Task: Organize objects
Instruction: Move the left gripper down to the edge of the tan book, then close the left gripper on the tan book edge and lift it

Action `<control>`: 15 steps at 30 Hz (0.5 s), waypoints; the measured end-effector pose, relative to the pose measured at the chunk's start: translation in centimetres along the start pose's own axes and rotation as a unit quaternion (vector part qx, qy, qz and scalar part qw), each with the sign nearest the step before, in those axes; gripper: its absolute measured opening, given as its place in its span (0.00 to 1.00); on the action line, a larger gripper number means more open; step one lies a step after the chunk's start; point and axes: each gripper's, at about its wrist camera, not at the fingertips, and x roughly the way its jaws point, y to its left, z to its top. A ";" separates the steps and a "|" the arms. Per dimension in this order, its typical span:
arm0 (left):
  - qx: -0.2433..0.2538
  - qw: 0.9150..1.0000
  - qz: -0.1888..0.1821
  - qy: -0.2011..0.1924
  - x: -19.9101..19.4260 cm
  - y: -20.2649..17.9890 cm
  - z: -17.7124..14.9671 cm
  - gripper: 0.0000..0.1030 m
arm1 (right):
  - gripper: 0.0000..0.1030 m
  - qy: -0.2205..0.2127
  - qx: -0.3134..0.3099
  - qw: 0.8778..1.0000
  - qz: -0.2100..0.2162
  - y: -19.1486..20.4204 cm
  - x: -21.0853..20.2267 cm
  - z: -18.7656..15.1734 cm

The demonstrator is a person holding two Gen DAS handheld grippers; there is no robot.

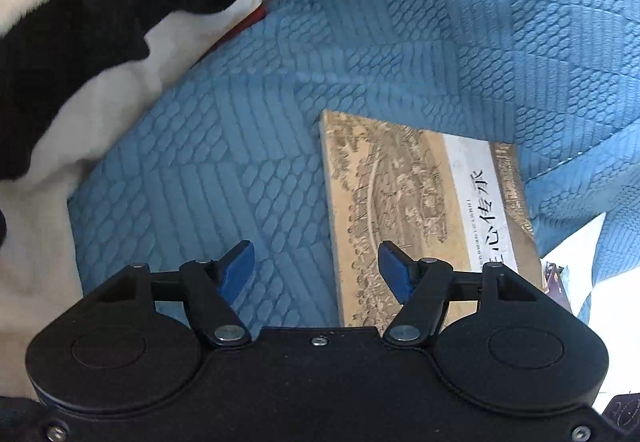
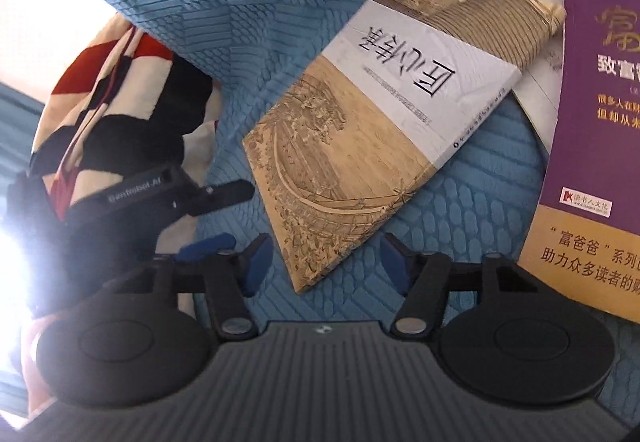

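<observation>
Both my grippers, left gripper and right gripper, sit partway open with nothing pinched. The tan book lies flat mid-frame on the quilted blue blanket, its near corner between the right's blue pads. I count two books; the glossy purple book is cut off at right, striped fuzzy fabric upper left.

Looks like a home, most likely a bedroom. Soft blue quilted bedspread with a stitched brick-and-scale pattern, rumpled into folds toward its far edge. Fleecy black-and-white blanket bunched at the spread's left edge. Reading matter lying loose on the cover: a tan illustrated book mid-spread, a purple paperback at the right edge. Strong daylight from the left.
</observation>
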 end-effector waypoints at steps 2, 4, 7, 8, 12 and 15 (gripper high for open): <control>-0.003 1.000 -0.010 -0.001 -0.1 0.1 0.0 0.63 | 0.56 0.003 0.011 1.000 0.002 -0.3 0.3 0.1; -0.005 1.000 -0.028 0.007 0.1 0.0 -0.1 0.56 | 0.56 0.010 0.024 1.000 0.006 -0.6 0.7 0.2; -0.012 0.999 -0.048 0.017 0.4 -0.2 -0.3 0.49 | 0.56 0.017 0.038 0.999 0.019 -0.8 1.2 0.3; -0.011 0.998 -0.051 0.018 0.4 -0.3 -0.4 0.49 | 0.57 0.017 0.045 0.999 0.025 -0.8 1.2 0.3; -0.028 0.995 -0.087 0.031 0.7 -0.2 -0.7 0.48 | 0.57 0.016 0.074 0.996 0.040 -1.4 1.5 0.5; -0.045 0.993 -0.102 0.031 0.8 0.2 -1.1 0.46 | 0.57 0.009 0.105 0.993 0.056 -2.2 1.6 0.5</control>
